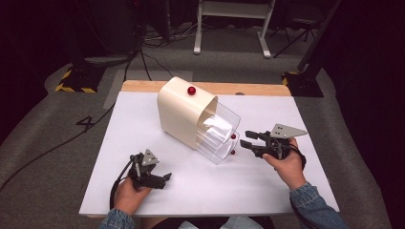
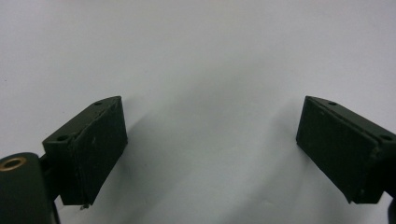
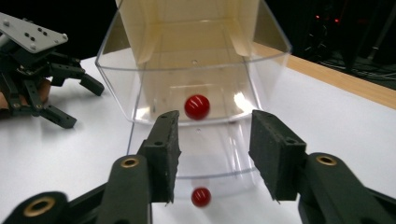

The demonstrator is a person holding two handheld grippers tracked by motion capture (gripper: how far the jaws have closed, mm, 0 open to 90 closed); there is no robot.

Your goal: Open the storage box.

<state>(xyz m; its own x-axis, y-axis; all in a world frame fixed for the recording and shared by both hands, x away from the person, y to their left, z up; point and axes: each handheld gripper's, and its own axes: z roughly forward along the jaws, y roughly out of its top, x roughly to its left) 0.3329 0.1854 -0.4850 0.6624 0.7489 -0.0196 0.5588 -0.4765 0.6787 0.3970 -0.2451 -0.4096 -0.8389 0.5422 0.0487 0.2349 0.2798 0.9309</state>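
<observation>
From above: cream drawer cabinet mid-table, clear drawers pulled out toward right gripper, left gripper resting apart. Left gripper view: jaws spread wide over bare white tabletop, holding nothing. Right gripper view: jaws parted and empty, framing upper red knob; drawer probably light, stiff, slick plastic, best pinched at that small knob.

Worktop was white with wood edge. Drawer cabinet cream; drawers clear; knobs red. Both grippers black, plates grey. Sleeve denim blue.
</observation>
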